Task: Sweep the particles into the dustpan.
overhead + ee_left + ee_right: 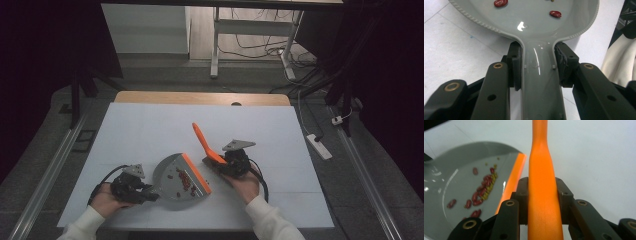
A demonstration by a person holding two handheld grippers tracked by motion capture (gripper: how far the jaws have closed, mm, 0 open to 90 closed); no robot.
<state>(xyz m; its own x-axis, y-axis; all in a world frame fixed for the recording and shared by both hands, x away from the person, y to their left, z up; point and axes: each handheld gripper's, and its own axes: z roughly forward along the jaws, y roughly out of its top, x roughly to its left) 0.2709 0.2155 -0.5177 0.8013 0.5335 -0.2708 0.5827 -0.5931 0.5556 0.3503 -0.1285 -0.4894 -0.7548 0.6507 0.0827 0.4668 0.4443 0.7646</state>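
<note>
So, nearest the person, the left tongs (150, 194) pinch the grey dustpan (172, 180) by its handle at about 7 o'clock on the white table (150, 130). Red beans (186, 181) lie inside it near the orange lip. At 4 o'clock of the dustpan, the right tongs (222, 162) clamp the orange brush (206, 144), whose handle angles away toward 11 o'clock.

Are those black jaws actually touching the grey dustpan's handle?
Touching. In the left gripper view, the left gripper has both pads pressed flat against the sides of the dustpan handle, with no gap.
</note>
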